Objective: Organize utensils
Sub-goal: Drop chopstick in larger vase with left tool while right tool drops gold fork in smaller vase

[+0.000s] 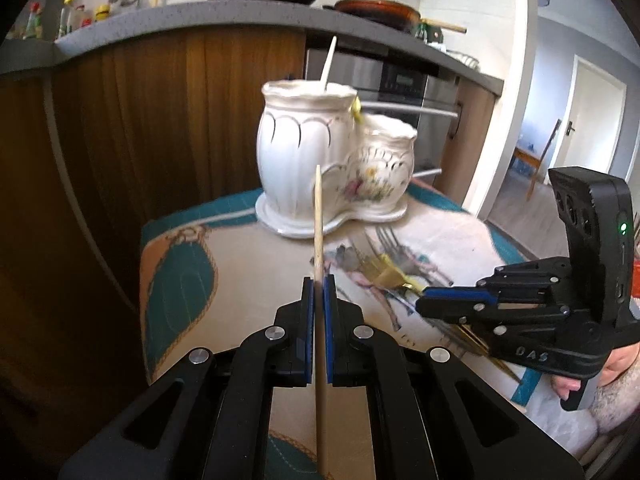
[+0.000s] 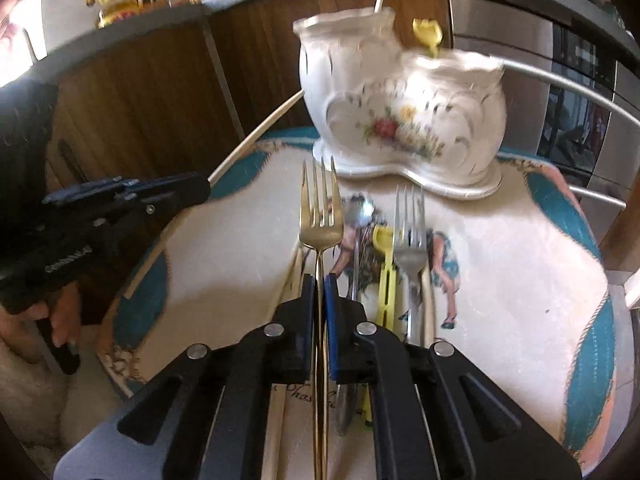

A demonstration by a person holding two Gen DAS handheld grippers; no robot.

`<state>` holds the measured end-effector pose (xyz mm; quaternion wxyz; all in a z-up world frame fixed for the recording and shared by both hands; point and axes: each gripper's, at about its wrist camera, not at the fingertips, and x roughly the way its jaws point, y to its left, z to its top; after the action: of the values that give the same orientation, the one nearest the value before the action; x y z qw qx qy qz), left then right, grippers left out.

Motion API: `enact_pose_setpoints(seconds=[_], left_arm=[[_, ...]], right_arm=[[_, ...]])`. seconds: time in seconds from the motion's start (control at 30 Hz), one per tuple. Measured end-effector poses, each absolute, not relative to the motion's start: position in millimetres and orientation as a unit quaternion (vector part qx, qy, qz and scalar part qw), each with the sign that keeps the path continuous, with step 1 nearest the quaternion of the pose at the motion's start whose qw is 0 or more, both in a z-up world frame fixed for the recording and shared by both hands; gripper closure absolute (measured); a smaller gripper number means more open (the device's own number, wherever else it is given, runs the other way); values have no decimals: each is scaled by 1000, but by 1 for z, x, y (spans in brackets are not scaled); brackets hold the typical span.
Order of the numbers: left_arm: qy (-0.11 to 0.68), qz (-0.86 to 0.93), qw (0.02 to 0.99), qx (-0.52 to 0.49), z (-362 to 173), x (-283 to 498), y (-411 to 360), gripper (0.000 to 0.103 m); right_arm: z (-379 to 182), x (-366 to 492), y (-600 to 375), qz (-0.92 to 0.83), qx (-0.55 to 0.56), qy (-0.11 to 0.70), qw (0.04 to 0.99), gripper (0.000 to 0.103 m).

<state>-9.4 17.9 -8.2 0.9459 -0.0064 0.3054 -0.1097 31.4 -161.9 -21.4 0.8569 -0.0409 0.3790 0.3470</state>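
the left gripper [image 1: 319, 280] is clamped tight on a thin pale wooden chopstick [image 1: 319, 216], its blue pads pressing the stick from both sides; the stick runs straight up past the fingertips toward the ceramic holder [image 1: 320, 148] and down out of the bottom of the view. the right gripper [image 2: 319, 280] is pinched shut on the slim handle of a gold fork [image 2: 321, 216], whose shiny tines point at the foot of the holder without touching it. in the left wrist view the right gripper [image 1: 424, 302] comes in from the right, low over the cloth, with the gold fork [image 1: 384, 274] sticking out of its tip toward the holder.

the holder is glossy white glazed ceramic, two bulging fluted pots joined on one scalloped base, the taller one on the left, the shorter one painted with a small flower spray and fine dark line trim. a pale stick [image 1: 328, 62] leans out of the taller pot, and a yellow piece [image 2: 429, 34] pokes up at the join between the two pots.

in front of the holder lies a printed cloth [image 2: 240, 248], cream with teal and peach shapes and rope-like borders. on it, just right of the gold fork, lie a silver spoon [image 2: 360, 212], a flat yellow plastic utensil [image 2: 385, 264] with slots in its handle, and a dull steel fork [image 2: 410, 240], all with their heads toward the holder. more pale sticks lie left of the gold fork's handle.

behind the holder stand dark wood-grain cabinet fronts [image 1: 160, 120] under a grey speckled counter.
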Motion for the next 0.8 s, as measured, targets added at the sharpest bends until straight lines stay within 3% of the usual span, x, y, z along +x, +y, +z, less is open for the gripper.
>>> enact_pose_setpoints(seconds=[0.57,0.8], left_arm=[[196,-136,967,-90,38,-12,43,98],[137,-134,977,-90,72,18,41,98]], right_arm=[[50,5,-206,353,27,202,913,97],[98,37,-210,292,31,125,948,97]])
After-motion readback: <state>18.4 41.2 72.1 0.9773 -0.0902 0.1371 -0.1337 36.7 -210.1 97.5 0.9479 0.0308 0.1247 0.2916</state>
